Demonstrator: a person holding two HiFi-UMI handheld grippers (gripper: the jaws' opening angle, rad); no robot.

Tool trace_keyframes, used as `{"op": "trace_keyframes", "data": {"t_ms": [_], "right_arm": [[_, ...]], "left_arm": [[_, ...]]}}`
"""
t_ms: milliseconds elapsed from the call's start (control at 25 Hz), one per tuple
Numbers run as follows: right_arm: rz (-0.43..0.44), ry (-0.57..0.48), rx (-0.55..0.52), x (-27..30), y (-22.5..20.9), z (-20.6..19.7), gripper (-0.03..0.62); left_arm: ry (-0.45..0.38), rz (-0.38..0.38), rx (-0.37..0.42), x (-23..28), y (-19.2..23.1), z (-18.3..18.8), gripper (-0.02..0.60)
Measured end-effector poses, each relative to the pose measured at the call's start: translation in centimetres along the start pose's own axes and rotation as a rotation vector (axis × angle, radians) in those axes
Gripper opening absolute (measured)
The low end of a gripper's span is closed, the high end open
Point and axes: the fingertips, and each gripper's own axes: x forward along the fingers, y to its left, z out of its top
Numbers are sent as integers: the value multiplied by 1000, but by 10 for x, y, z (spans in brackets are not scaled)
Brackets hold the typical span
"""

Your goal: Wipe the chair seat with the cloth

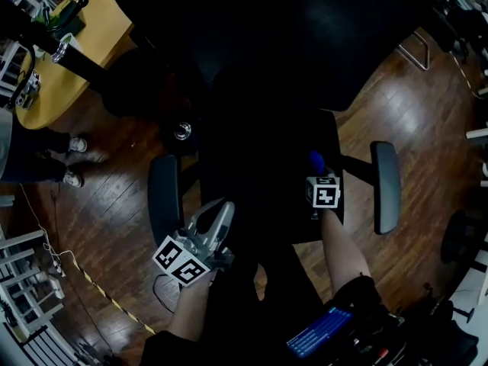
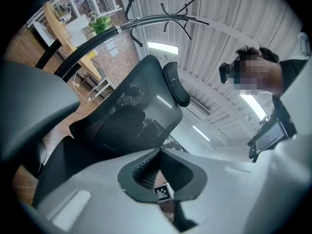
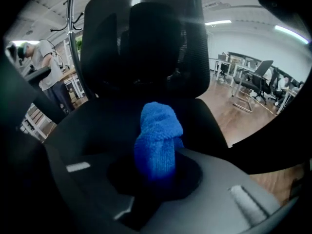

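A black office chair stands below me, its dark seat (image 1: 259,174) between two grey armrests. My right gripper (image 1: 318,175) is over the seat's right side, shut on a bunched blue cloth (image 1: 316,161). In the right gripper view the blue cloth (image 3: 157,140) sticks up out of the right gripper (image 3: 158,167), with the seat (image 3: 97,126) and mesh backrest (image 3: 146,43) beyond it. My left gripper (image 1: 219,210) hangs by the left armrest (image 1: 162,197), shut on nothing. The left gripper (image 2: 158,152) points up at the backrest (image 2: 126,116).
The right armrest (image 1: 386,185) flanks the seat. A round wooden table (image 1: 69,52) and a person's feet (image 1: 72,158) are at the left. A striped cable (image 1: 107,296) crosses the wooden floor. A coat rack (image 2: 161,18) stands behind; other chairs (image 3: 253,84) are far right.
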Motion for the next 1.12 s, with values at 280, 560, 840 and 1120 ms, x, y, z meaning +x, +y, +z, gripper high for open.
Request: {"op": "trace_keyframes", "data": {"t_ms": [280,560,840,1120], "right_arm": [[-13,7,19,-5,-15,-1,38],[-27,-3,24,-7,-15,1,38],[176,-66,40,0,95,31,38],[484,-31,-79,1,277,28,38]], "left_arm": [[8,-9,-2,5,-3,-2,-8],[0,1,-2,-2,-4,-5,-8],[-27,1,5,-16,-15,-3,-8],[-63,11,-1,-33,-17,7,-8]]}}
